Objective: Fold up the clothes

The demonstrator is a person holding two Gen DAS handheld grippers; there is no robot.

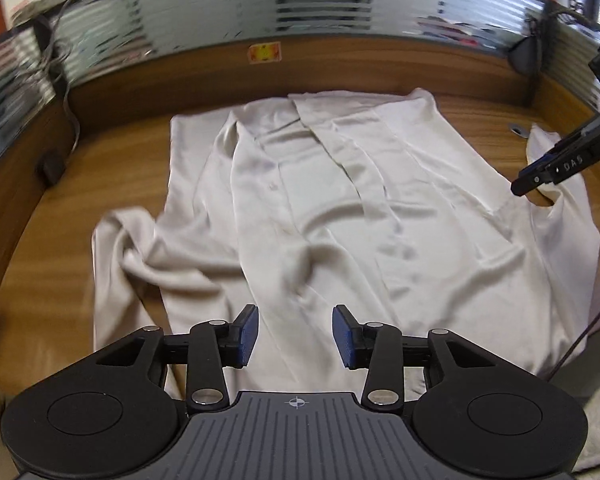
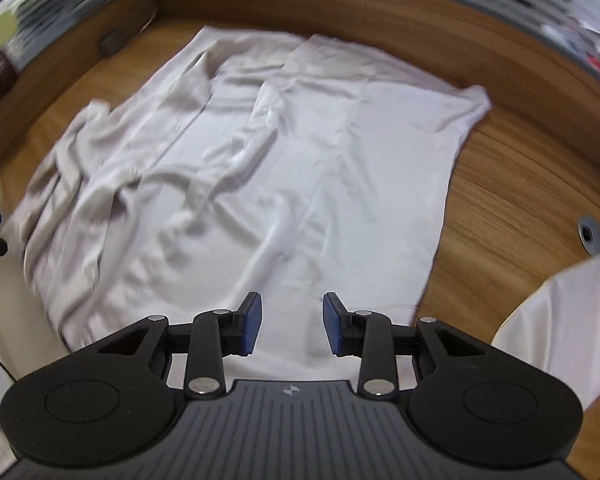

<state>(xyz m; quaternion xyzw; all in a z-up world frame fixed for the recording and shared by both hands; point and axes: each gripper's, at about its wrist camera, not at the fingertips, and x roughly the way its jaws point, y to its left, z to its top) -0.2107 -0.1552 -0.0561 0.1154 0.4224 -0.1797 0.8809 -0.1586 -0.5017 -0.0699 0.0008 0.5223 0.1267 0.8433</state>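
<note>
Wood-grain table [image 1: 100, 168] with a raised wooden back edge and frosted striped glass partitions behind it, so it looks like an office desk setup. Spread across the middle of it is a pale cream button-up shirt [image 1: 340, 200], lying front side up with the placket and a few buttons showing.

Its long axis runs away from the cameras toward the back edge: the collar end points at the partition, the hem comes toward the near side. One sleeve is bunched up in a lump on the shirt's left [image 1: 140, 248], while the right part looks like it's folded in over the body, giving a fairly straight edge along that side in the right wrist view. My guess is it's laid out flat like this so the sides can be folded inward along that long axis.

Both grippers hover above the near end of the shirt and neither one holds anything. The left gripper [image 1: 295, 336] has its blue-padded fingers spread apart with only cloth far below in the gap. Same deal for the right gripper [image 2: 292, 324]: fingers apart, nothing pinched. Everything's a bit motion-blurred, so fine wrinkles are hard to read.

There's also a small metal fitting [image 2: 590, 234] set in the table to the right, well clear of the shirt.
</note>
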